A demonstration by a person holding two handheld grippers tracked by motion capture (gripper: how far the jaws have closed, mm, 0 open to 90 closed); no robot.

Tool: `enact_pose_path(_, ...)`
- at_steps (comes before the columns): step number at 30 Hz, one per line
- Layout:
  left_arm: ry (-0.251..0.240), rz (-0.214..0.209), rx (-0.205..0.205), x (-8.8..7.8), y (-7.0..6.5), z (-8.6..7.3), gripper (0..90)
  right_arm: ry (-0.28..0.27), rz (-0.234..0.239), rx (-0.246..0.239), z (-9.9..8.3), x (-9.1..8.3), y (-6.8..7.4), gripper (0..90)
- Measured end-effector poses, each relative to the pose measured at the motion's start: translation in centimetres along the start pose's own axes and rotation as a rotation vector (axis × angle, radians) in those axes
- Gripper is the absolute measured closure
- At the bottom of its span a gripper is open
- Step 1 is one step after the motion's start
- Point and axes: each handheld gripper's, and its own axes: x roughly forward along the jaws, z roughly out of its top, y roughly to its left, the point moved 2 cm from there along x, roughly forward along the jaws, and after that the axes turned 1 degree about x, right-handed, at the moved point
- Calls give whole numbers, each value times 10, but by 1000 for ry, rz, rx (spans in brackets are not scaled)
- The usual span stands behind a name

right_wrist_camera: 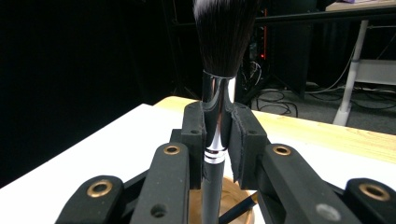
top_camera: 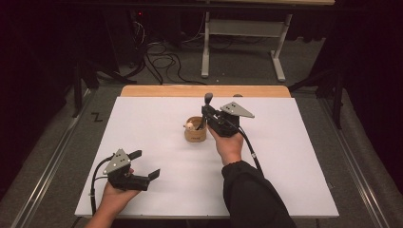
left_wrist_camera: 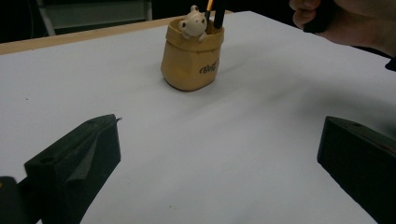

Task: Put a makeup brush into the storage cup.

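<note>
A tan pouch-shaped holder (top_camera: pixel 195 132) with a small bear figure (left_wrist_camera: pixel 194 23) on its rim stands mid-table. My right gripper (top_camera: pixel 205 113) is shut on a makeup brush (right_wrist_camera: pixel 215 107), held upright with its dark bristles up and its handle reaching down into the holder (right_wrist_camera: pixel 233 200). A dark pencil (right_wrist_camera: pixel 239 207) also lies inside the holder. My left gripper (top_camera: pixel 145 164) rests near the table's front left, open, with nothing between its jaws. In the left gripper view the holder (left_wrist_camera: pixel 191 58) stands ahead, with two dark sticks rising from it.
The table (top_camera: pixel 157 118) has a white top and a wooden strip (top_camera: pixel 204 90) along its far edge. Beyond it are a desk frame (top_camera: pixel 242 42) and cables (top_camera: pixel 164 61) on the floor. A hand (left_wrist_camera: pixel 345 23) shows at the upper right of the left gripper view.
</note>
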Motion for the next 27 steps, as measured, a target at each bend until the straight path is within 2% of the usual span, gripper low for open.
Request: enact_pose_path(27, 10, -12, 0, 2, -1, 0, 1, 52, -28, -20, -16, 18, 1, 787)
